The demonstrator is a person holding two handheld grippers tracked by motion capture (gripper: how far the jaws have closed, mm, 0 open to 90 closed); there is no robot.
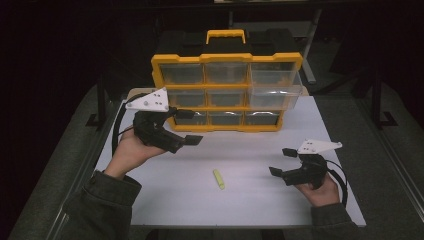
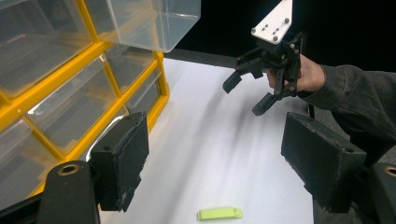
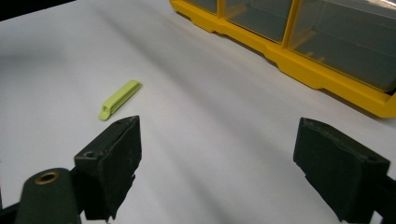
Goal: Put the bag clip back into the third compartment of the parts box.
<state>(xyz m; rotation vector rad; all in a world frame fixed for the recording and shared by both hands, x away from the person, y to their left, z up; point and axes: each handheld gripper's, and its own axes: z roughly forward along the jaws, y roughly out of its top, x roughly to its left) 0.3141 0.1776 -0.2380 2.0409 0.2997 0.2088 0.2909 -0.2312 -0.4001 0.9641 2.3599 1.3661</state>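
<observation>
Small lime-green clip (image 1: 218,179) lies flat on the white worktop (image 1: 250,200), well in front of the yellow drawer cabinet (image 1: 227,59), whose right middle drawer (image 1: 276,96) is pulled out. Left gripper (image 1: 189,127) near the cabinet's lower left, jaws spread, nothing between. Right gripper (image 1: 281,161) right of the clip, likewise released. Clip looks light, stiff, thin, likely slippery; best pinched across its narrow width at mid-length.

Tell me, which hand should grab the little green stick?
Probably the right gripper. Its open jaws sit low near the table, aimed toward the green stick. The left gripper, also open, is up beside the yellow drawer box.
</observation>
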